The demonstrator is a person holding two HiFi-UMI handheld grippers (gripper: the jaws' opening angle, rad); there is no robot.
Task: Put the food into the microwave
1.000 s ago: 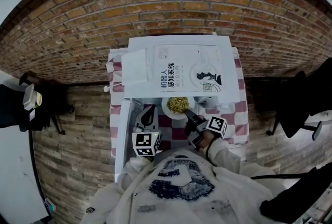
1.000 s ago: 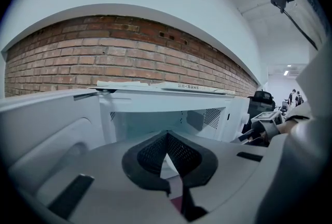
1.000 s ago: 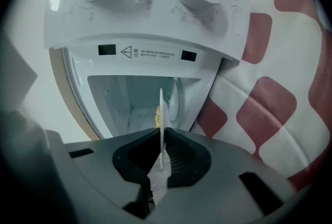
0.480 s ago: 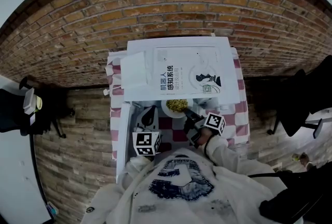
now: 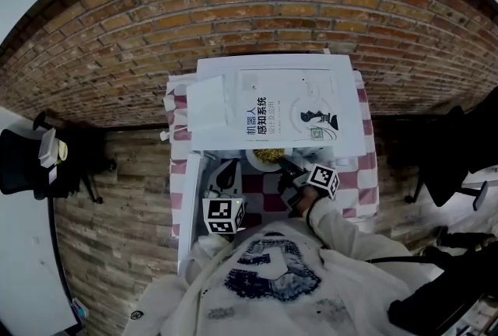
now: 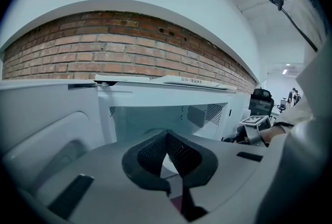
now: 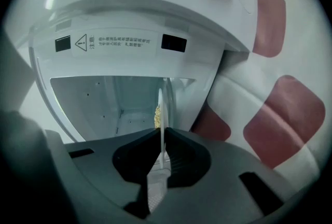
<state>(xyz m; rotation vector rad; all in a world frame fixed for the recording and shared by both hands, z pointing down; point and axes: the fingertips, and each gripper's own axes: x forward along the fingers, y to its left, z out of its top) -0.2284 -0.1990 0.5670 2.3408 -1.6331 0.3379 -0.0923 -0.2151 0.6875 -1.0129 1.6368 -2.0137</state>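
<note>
A white plate [image 5: 267, 156] of yellowish food [image 7: 156, 115] sits half under the front edge of the white microwave [image 5: 214, 70]. My right gripper [image 5: 286, 167] is shut on the plate's near rim. In the right gripper view the plate [image 7: 161, 109] shows edge-on between the jaws of my right gripper [image 7: 162, 132], reaching into the open cavity [image 7: 104, 98]. My left gripper [image 5: 226, 171] hangs to the left of the plate, near the open door [image 5: 185, 202]. In its own view my left gripper [image 6: 167, 136] is shut and holds nothing, facing the cavity [image 6: 155, 114].
A printed poster [image 5: 284, 109] and a white box [image 5: 206, 105] lie on top of the microwave. It stands on a red-and-white checked cloth [image 7: 275, 114]. A brick wall [image 5: 257, 0] is behind, and dark chairs [image 5: 39, 159] stand at both sides.
The right gripper has carried the plate forward and a little down. The plate was fully in view before the opening and is now half hidden under the microwave's top. The left gripper has stayed put.
</note>
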